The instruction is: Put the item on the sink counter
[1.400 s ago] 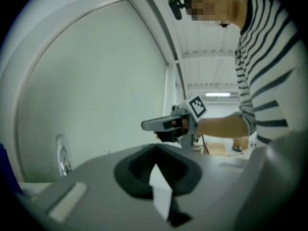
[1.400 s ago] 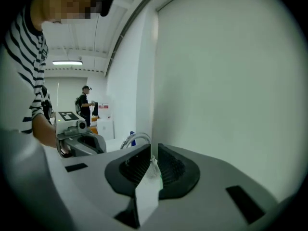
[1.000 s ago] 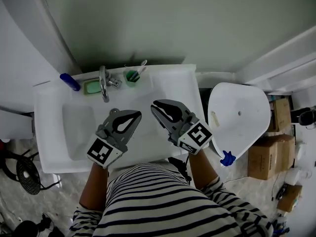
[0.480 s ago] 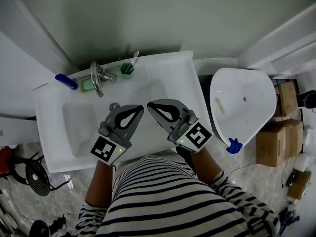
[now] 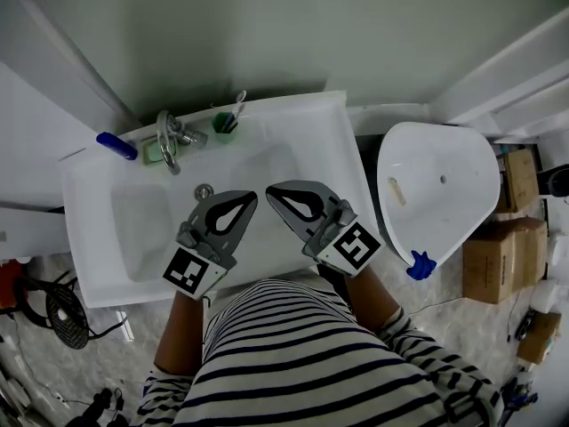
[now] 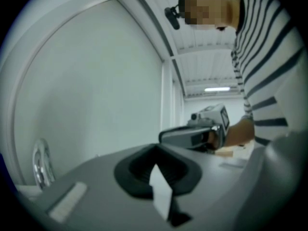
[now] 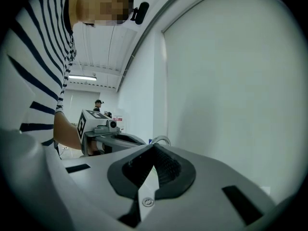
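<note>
Evidently, the left gripper [image 5: 252, 197] and right gripper [image 5: 270, 190] are held over the desk [image 5: 311, 136], jaws shut on nothing. The item, perhaps the cup [image 5: 225, 123], is stood beside the tap [image 5: 166, 140]; the grippers are best drawn back level, clear of it.

Left tongs [image 5: 253, 197], right tongs [image 5: 269, 189]: two. Sink [image 5: 98, 229]: one. Faucet [image 5: 167, 140]: one. Green cup [image 5: 224, 123]: one.

left tongs [image 5: 254, 196] | right tongs [image 5: 268, 190] | tips nearer each other | right pair closed fully
</note>
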